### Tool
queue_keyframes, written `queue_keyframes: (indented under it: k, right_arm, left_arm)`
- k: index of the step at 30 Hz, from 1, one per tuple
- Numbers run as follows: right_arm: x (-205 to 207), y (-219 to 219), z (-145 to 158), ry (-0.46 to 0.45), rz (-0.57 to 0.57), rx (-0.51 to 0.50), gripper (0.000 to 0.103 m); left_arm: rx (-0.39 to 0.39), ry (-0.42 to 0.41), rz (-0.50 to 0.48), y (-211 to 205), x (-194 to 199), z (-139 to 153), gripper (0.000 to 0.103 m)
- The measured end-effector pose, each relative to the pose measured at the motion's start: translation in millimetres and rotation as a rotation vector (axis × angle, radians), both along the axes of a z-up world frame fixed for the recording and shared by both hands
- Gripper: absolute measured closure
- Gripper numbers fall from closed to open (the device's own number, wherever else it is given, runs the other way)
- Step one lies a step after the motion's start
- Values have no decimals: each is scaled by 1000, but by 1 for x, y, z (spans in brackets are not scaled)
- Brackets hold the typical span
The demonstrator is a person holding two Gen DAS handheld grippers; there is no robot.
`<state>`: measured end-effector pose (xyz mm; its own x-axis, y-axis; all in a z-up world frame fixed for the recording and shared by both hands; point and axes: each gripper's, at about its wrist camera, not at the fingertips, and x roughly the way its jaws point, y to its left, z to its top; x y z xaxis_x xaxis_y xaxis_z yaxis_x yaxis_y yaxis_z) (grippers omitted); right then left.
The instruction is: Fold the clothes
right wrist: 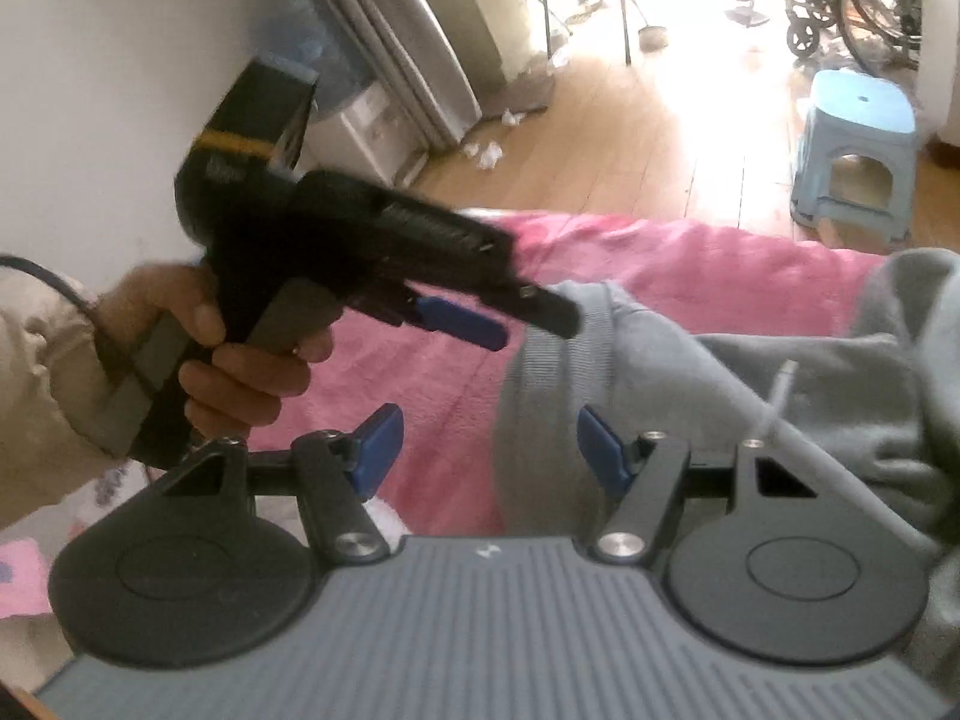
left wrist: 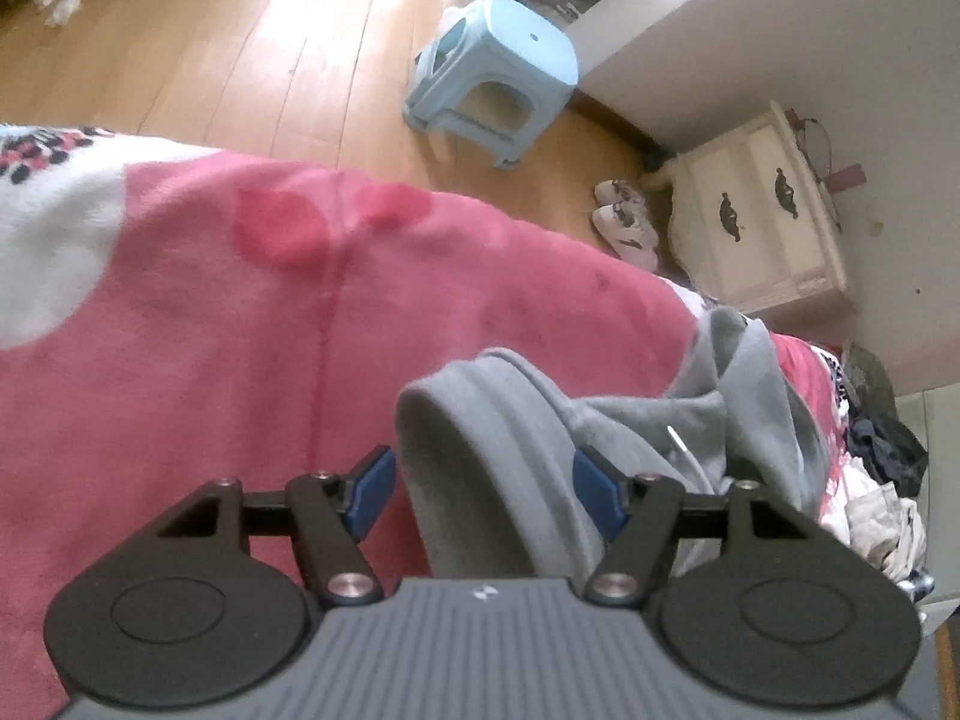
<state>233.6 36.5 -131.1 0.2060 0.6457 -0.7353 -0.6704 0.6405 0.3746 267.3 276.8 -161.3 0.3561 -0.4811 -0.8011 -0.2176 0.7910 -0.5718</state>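
Observation:
A grey hoodie (left wrist: 636,420) with a white drawstring (left wrist: 684,450) lies crumpled on a pink fleece blanket (left wrist: 240,360) covering a bed. My left gripper (left wrist: 486,495) is open, and the hoodie's ribbed cuff (left wrist: 480,414) stands up between its blue pads (left wrist: 372,492) without being pinched. In the right wrist view my right gripper (right wrist: 489,450) is open too. A grey fold of the hoodie (right wrist: 750,360) lies against its right pad, and bare blanket (right wrist: 420,372) shows beside the left pad. A hand (right wrist: 240,360) holds the left gripper (right wrist: 510,324), whose tips are at the cuff (right wrist: 564,354).
Beyond the bed is a wooden floor (left wrist: 240,30) with a light blue stool (left wrist: 492,78), white shoes (left wrist: 624,228) and a cream nightstand (left wrist: 756,210) by the wall. A pile of other clothes (left wrist: 882,480) sits at the right. A wheelchair (right wrist: 864,0) stands far back.

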Motion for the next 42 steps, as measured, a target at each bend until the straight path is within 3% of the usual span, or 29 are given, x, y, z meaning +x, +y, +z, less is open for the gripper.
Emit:
queue_keyframes:
  k: [5, 13, 16, 21, 23, 25, 30, 37, 42]
  right_arm:
    - [4, 21, -26, 13, -40, -86, 38]
    - [-14, 26, -12, -132, -162, -160, 38]
    - [-16, 33, -20, -116, -176, -176, 37]
    - [-11, 37, -32, -105, -210, -191, 37]
    - [-8, 32, -33, -80, -224, -175, 37]
    - [-5, 28, -35, -54, -220, -165, 37]
    - [-2, 15, -38, 10, -171, -83, 35]
    - [-5, 3, -37, 23, -150, -61, 35]
    - [-6, 0, -43, 35, -171, -62, 35]
  left_arm:
    - [-163, -1, -2, 3, 8, -8, 51]
    - [-225, -57, -42, -2, 12, 7, 51]
    - [-254, -73, -49, -4, 12, 12, 52]
    - [-163, -84, -68, -6, 7, 22, 51]
    - [-137, -104, -72, 0, -3, 26, 46]
    - [-137, -110, -54, 8, -14, 26, 42]
    - [-121, -31, 36, 26, -16, -1, 39]
    - [-164, 8, 46, 19, 6, -31, 32]
    - [-151, 17, 60, 16, 10, -42, 32]
